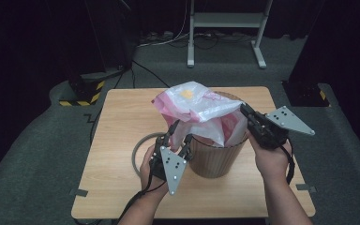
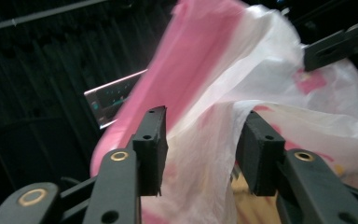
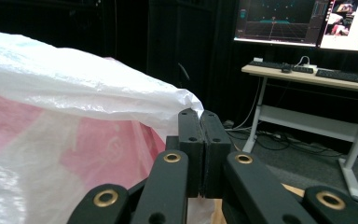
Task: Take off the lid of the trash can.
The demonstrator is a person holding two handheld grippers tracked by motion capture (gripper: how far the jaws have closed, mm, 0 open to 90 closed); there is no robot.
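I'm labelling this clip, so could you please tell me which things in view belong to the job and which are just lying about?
In the job:
- pink-and-white plastic bag
- round wooden bin
- left gripper
- right gripper

Lying about:
- grey ring on the wooden table
- white metal stand

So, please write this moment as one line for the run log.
work: bag into bin | left tool: open, plastic bag between jaws | right tool: shut on bag edge | wooden bin: upright on table
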